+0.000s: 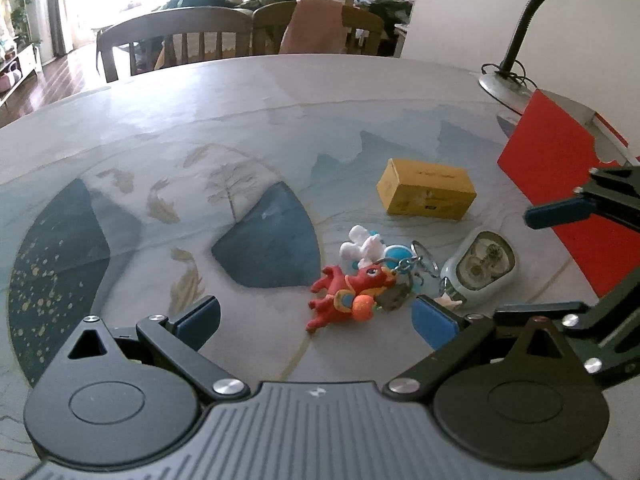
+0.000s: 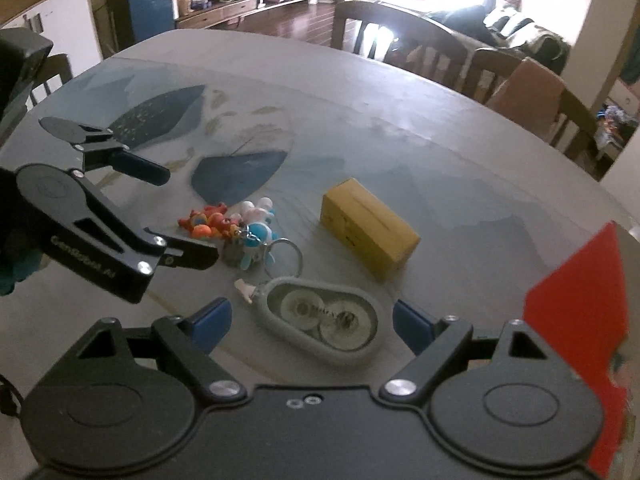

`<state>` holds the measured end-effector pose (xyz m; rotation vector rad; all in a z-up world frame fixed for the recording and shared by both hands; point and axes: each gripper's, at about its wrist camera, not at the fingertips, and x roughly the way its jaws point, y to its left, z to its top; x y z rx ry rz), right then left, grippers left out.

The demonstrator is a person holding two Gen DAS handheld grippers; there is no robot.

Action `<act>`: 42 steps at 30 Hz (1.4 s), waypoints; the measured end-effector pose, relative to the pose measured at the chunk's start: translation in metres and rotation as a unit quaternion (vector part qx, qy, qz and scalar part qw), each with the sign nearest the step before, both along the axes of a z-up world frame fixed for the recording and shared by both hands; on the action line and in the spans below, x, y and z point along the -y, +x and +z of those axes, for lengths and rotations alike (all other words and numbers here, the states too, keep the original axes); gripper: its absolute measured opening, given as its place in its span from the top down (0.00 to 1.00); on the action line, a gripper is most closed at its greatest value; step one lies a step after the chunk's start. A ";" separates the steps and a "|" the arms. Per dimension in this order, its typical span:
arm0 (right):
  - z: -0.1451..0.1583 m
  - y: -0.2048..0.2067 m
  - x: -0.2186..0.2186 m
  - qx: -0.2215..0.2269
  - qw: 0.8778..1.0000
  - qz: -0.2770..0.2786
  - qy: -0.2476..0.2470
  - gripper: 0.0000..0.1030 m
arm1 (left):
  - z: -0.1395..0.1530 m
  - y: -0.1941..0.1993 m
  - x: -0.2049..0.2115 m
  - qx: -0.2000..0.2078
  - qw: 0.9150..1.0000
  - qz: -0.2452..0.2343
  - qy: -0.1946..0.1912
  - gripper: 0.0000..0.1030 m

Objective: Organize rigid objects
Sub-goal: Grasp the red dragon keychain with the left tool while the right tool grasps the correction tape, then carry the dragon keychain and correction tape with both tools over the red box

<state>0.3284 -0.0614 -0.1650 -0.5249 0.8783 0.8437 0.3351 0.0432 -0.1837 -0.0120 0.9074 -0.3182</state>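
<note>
A red toy horse (image 1: 346,296) (image 2: 208,222) lies on the table beside a blue and white figure keychain (image 1: 374,248) (image 2: 258,228) with a metal ring. A grey oval case with a clear lid (image 1: 478,266) (image 2: 322,320) lies to their right. A yellow box (image 1: 426,192) (image 2: 370,230) lies behind them. My left gripper (image 1: 316,320) is open, just in front of the horse. My right gripper (image 2: 312,320) is open with the oval case between its fingers.
A red box (image 1: 560,184) (image 2: 576,328) stands at the right. A desk lamp (image 1: 516,60) stands at the far right edge. Wooden chairs (image 1: 176,36) line the far side of the patterned table (image 1: 200,140).
</note>
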 end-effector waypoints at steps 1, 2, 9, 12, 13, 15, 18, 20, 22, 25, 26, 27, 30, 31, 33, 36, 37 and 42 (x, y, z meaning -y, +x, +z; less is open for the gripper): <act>-0.002 0.003 -0.001 -0.002 1.000 0.003 0.000 0.15 | 0.000 0.001 0.000 0.000 1.000 -0.001 -0.003 0.01; -0.004 0.005 -0.001 -0.004 1.000 0.005 -0.001 0.15 | 0.000 0.002 0.000 0.000 1.000 -0.003 -0.005 0.01; -0.014 0.014 -0.003 -0.016 1.000 0.022 -0.003 0.16 | -0.004 0.009 0.003 -0.001 1.000 -0.010 -0.011 0.06; -0.017 0.016 -0.005 -0.021 0.999 0.026 -0.004 0.16 | -0.004 0.010 0.004 0.003 1.000 -0.016 -0.016 0.09; -0.018 0.016 -0.005 -0.021 0.999 0.026 -0.005 0.16 | -0.003 0.010 0.005 0.005 1.000 -0.022 -0.015 0.12; -0.018 0.014 -0.004 -0.022 0.999 0.032 -0.003 0.16 | -0.003 0.010 0.007 0.009 0.999 -0.030 -0.011 0.16; -0.017 0.010 -0.004 -0.017 0.999 0.049 -0.011 0.17 | -0.002 0.009 0.010 0.013 0.999 -0.040 -0.008 0.25; -0.017 0.006 -0.005 -0.016 0.998 0.058 -0.016 0.17 | -0.002 0.007 0.011 0.015 0.999 -0.046 -0.006 0.29; -0.016 0.000 -0.005 -0.016 0.998 0.064 -0.019 0.18 | -0.001 0.005 0.011 0.016 0.999 -0.050 -0.010 0.36; -0.016 -0.008 -0.004 -0.015 0.998 0.061 -0.020 0.18 | 0.000 0.003 0.012 0.018 0.998 -0.052 -0.009 0.52; -0.016 -0.011 -0.002 -0.015 0.998 0.058 -0.018 0.18 | 0.000 0.003 0.011 0.017 0.998 -0.052 -0.012 0.54; -0.016 -0.014 -0.001 -0.014 0.998 0.054 -0.017 0.18 | 0.000 0.003 0.010 0.015 0.998 -0.052 -0.016 0.54; -0.016 -0.024 0.004 -0.013 0.999 0.031 -0.012 0.18 | 0.000 0.003 0.010 0.017 0.999 -0.048 -0.012 0.61; -0.016 -0.026 0.006 -0.013 1.000 0.022 -0.010 0.18 | 0.000 0.003 0.011 0.017 0.999 -0.048 -0.011 0.61; -0.016 -0.033 0.010 -0.011 1.000 0.008 -0.007 0.18 | 0.000 0.001 0.011 0.016 0.999 -0.046 -0.015 0.61; -0.014 -0.041 0.016 -0.012 1.000 -0.014 0.001 0.18 | 0.000 -0.002 0.011 0.015 0.999 -0.039 -0.013 0.62; -0.013 -0.042 0.018 -0.014 1.000 -0.020 0.004 0.18 | 0.001 -0.003 0.011 0.015 0.999 -0.036 -0.013 0.62; -0.001 -0.051 0.034 -0.023 0.997 -0.062 0.028 0.18 | 0.007 -0.013 0.008 0.017 0.999 -0.028 -0.022 0.62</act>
